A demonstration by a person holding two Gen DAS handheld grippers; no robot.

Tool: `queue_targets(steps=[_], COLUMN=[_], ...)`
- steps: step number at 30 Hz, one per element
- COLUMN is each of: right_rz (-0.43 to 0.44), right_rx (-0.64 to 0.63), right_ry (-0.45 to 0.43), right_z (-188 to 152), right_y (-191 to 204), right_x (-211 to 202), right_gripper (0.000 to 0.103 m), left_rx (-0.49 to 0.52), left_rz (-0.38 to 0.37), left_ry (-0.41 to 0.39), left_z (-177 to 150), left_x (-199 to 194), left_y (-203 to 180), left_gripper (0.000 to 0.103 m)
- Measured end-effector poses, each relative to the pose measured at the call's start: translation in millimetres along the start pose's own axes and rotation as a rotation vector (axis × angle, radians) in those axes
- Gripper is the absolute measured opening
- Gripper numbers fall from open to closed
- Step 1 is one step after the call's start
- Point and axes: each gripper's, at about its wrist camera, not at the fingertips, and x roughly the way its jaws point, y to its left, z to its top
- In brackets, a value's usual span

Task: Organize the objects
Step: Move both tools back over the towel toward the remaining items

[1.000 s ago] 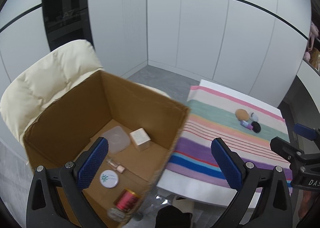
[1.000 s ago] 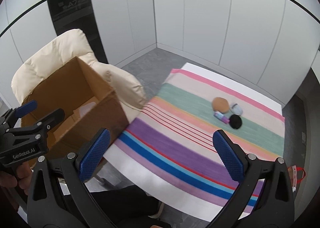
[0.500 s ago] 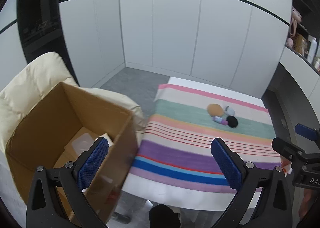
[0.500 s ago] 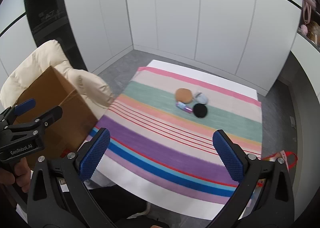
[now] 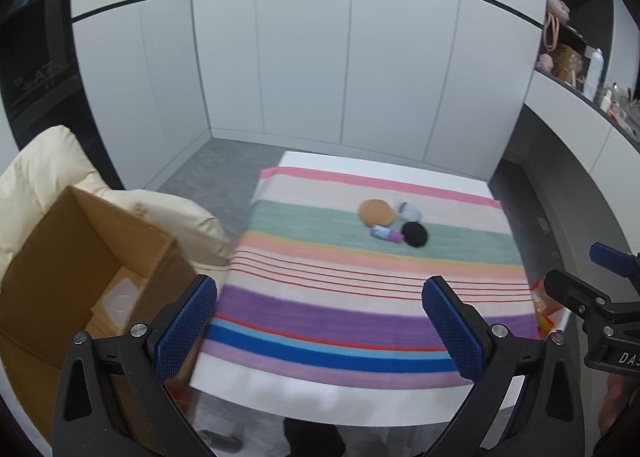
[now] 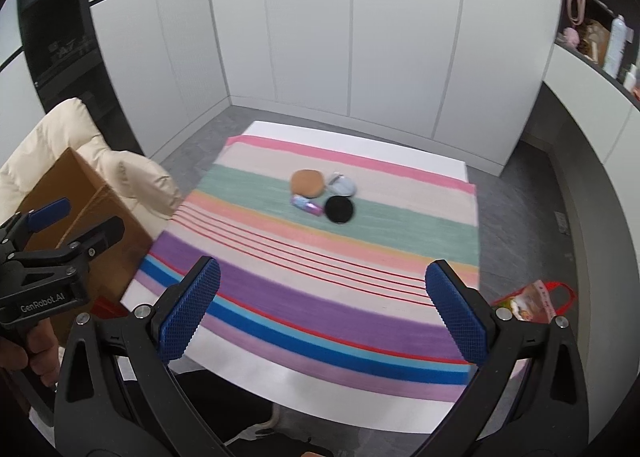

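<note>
Four small things are lying in a tight cluster on the striped cloth (image 5: pixel 360 297) covering the tabletop (image 5: pixel 384 161), on its green band toward the far edge and a little right of the middle. The small tube (image 5: pixel 386 233) (image 6: pixel 307 205) is lying flat with its long axis running left to right, its far-left end lilac and its right end a deeper pink-purple; any print on it is too blurred to read. Just behind it, touching or nearly so, the tan round puff (image 5: pixel 375 212) (image 6: pixel 307 183) is lying flat. To the right of the puff the pale blue-grey round case (image 5: pixel 409 211) (image 6: pixel 341 185) is resting, and in front of that the black round disc (image 5: pixel 414 234) (image 6: pixel 339 209) is lying beside the tube's right end.

The left tool (image 5: pixel 320 317) is hanging above the near edge with its blue-padded jaws spread wide and nothing between them. The right tool (image 6: pixel 322 305) is likewise gaping wide and empty. White lettering on the left tool's body, seen from the right wrist camera, is reading "GenRobot.AI".

Off the tabletop's left edge an open cardboard box (image 5: pixel 80 257) (image 6: pixel 80 197) is sitting on a cream padded chair (image 5: pixel 44 169) (image 6: pixel 72 133). A red-handled bag (image 6: pixel 532 299) is lying past the right edge
</note>
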Motion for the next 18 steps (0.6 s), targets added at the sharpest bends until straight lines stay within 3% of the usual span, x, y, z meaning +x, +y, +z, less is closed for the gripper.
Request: queue_targets(steps=[12,18], right_rz=[-0.028,-0.035], right_rx=[0.050,0.033], right_ry=[0.020,0.055], right_z=[-14.5,-19.0], right_y=[-39.4,-54.1], right_x=[-8.5,18.4], right_gripper=[0.103,0.103], left_rx=[0.027,0.049], left_rz=[-0.075,-0.063], left_ry=[0.057,0.089], left_z=[4.6,9.0], left_x=[15.2,42.8], left_y=[-39.9,-55.5], left_gripper=[0.103,0.102])
